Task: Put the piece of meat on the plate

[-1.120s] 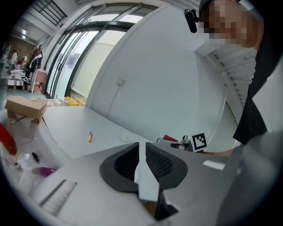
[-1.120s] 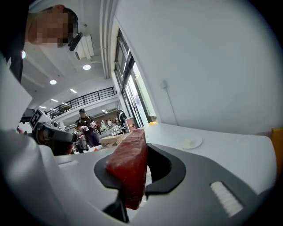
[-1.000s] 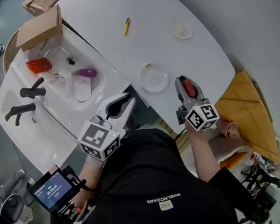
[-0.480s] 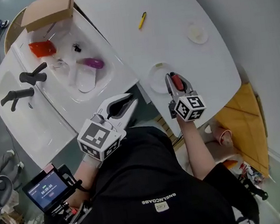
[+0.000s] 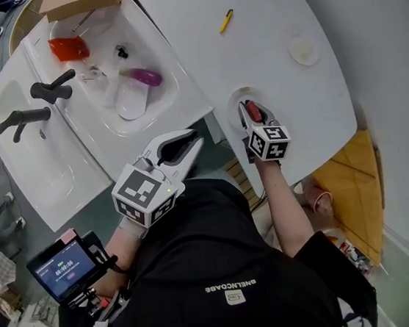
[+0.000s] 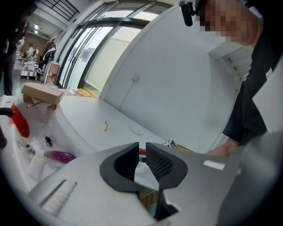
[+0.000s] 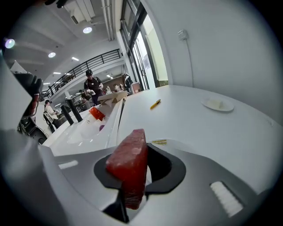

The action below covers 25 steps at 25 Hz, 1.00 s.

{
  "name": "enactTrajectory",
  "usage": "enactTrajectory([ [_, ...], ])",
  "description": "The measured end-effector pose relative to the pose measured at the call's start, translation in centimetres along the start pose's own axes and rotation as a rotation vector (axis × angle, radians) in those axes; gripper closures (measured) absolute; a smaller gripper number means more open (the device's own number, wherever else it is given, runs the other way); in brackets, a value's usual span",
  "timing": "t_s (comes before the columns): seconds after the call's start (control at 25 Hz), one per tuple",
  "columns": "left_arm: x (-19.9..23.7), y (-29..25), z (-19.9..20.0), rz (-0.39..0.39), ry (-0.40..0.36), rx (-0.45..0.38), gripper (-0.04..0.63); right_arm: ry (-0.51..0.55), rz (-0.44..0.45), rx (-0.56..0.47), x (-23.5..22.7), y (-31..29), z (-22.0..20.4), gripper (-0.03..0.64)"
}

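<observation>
A red piece of meat [image 7: 129, 161] stands on edge between the pads of my right gripper [image 7: 139, 173], which is shut on it. In the head view the right gripper [image 5: 248, 112] hangs over the near part of a small white plate [image 5: 235, 96] at the round white table's near edge, with the meat [image 5: 252, 108] just above it. I cannot tell whether the meat touches the plate. My left gripper [image 5: 187, 142] hovers by the corner of the sink counter, left of the plate. Its jaws [image 6: 141, 154] stand a little apart with nothing between them.
A small saucer [image 5: 303, 49] and a yellow pen [image 5: 225, 20] lie farther out on the white table [image 5: 274, 10]. The sink [image 5: 107, 123] at the left holds a purple object [image 5: 143, 76], a red object [image 5: 68, 47] and a cardboard box [image 5: 84, 0]. Two black faucets [image 5: 51, 85] stand beside it.
My right gripper has come down and forward with the meat, from the table's edge to over the plate. The left gripper has sunk slightly.
</observation>
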<state>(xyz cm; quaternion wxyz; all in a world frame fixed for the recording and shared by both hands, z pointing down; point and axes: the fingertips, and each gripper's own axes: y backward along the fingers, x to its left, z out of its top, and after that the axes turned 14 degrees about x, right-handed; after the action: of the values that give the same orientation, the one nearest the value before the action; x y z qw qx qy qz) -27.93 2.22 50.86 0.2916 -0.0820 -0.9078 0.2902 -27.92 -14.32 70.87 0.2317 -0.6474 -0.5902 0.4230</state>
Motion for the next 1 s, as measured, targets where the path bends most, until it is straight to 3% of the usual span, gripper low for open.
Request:
enactTrajectory([
  [0.6, 0.3, 0.1, -0.5, -0.004, 0.040, -0.010, 0.541, 0.017, -0.009, 0.127, 0.5, -2.9, -1.9, 0.534],
  [1.0, -0.1, -0.2, -0.7, -0.014, 0.049, 0.007, 0.545, 0.043, -0.017, 0.151, 0.3, -2.5, -1.5, 0.511],
])
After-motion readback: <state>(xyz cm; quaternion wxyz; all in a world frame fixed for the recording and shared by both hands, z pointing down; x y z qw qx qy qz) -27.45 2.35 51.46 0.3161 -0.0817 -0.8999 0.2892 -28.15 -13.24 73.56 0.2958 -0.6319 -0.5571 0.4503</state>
